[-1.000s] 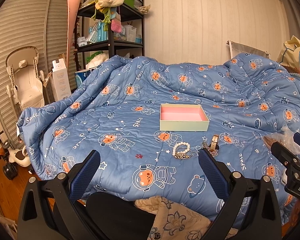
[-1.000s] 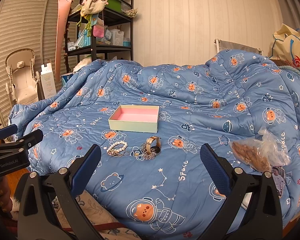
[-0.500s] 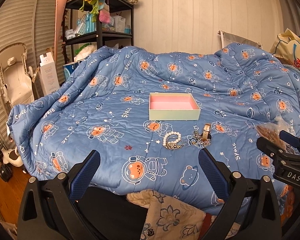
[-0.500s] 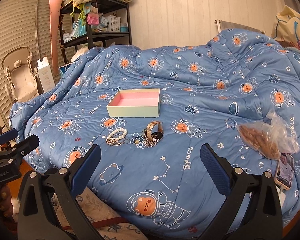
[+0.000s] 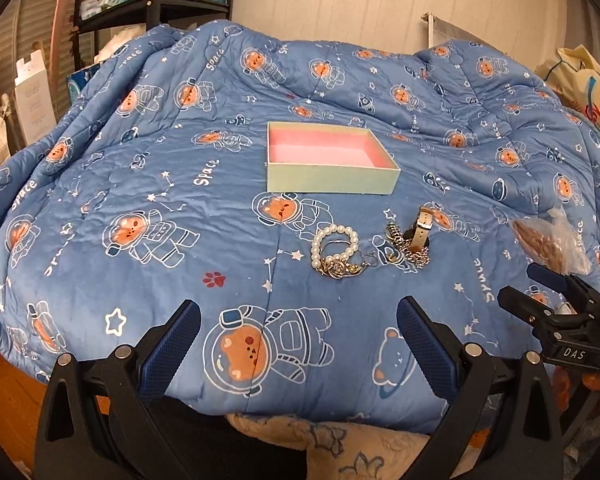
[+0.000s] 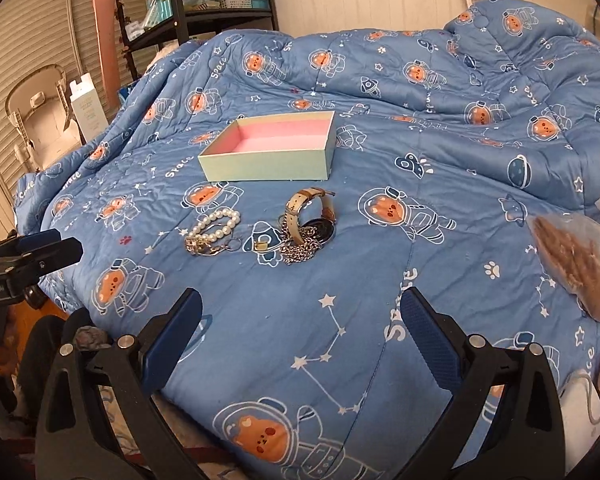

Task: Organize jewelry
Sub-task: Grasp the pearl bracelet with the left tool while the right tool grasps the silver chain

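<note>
The bed's blue astronaut quilt (image 5: 140, 184) has drawn nearer in both views over the last second. My left hand-held gripper (image 5: 298, 348) gapes wide, empty; ahead lie the pearl bracelet (image 5: 334, 246), chains and watch (image 6: 310, 216), the pink-lined box (image 5: 328, 158) beyond. My right hand-held gripper (image 6: 300, 340), equally open and empty, faces the watch, so picking begins next.

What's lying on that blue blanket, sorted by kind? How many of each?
Boxes: 1, the open pink-lined box
Pearl bracelets: 1
Watches: 1
Silver chains: 1, heaped by the watch
Gold trinkets: 1 cluster by the pearls, too tangled to split
Plastic bags with brown contents: 1
Total: 6
</note>
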Tool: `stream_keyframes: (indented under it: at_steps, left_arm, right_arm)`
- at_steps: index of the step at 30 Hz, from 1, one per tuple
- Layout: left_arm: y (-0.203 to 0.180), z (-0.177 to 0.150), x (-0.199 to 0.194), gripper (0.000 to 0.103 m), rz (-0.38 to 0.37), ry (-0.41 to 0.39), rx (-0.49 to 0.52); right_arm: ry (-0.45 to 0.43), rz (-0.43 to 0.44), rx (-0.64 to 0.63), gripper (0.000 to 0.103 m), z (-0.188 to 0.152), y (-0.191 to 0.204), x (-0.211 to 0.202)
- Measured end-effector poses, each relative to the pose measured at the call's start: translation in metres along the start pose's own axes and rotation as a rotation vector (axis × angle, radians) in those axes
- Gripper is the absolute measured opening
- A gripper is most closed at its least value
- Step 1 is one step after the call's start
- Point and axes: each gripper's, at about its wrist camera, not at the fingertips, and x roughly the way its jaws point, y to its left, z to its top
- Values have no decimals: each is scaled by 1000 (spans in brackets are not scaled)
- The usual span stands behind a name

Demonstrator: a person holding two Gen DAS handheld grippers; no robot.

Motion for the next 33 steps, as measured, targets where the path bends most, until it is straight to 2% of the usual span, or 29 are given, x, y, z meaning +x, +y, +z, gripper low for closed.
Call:
stream_keyframes:
  at_steps: [3,5,7,12,15,18,21,29,33]
  left_arm:
    - [6,9,28,94,-25,34,-20]
    - [10,16,44,86,-34,55,-32]
    - [12,21,56,73,-35,75,-39]
    - [14,30,80,60,-56,121,-48]
    - [12,35,93,50,-64,150,-33]
    - [10,36,100,49,-77,161,-39]
    - [7,36,105,49,-86,170,-42]
    - [9,36,118,49,-76,184,-43]
    - [5,46,129,40,-85,190,-18]
  right_arm:
    - [23,36,39,97,10,-13,22]
    - [27,42,53,93,17,-17,33]
    - [37,57,47,82,24,-18,44]
    - [55,92,8,69,37,-11,67]
    - [56,119,-25,65,41,-4,75]
    - [89,132,-44,58,40,1,83]
    - [134,104,-76,51,33,3,95]
    - [194,64,-48,43,26,-5,122]
    - [204,47,-36,36,26,-4,128]
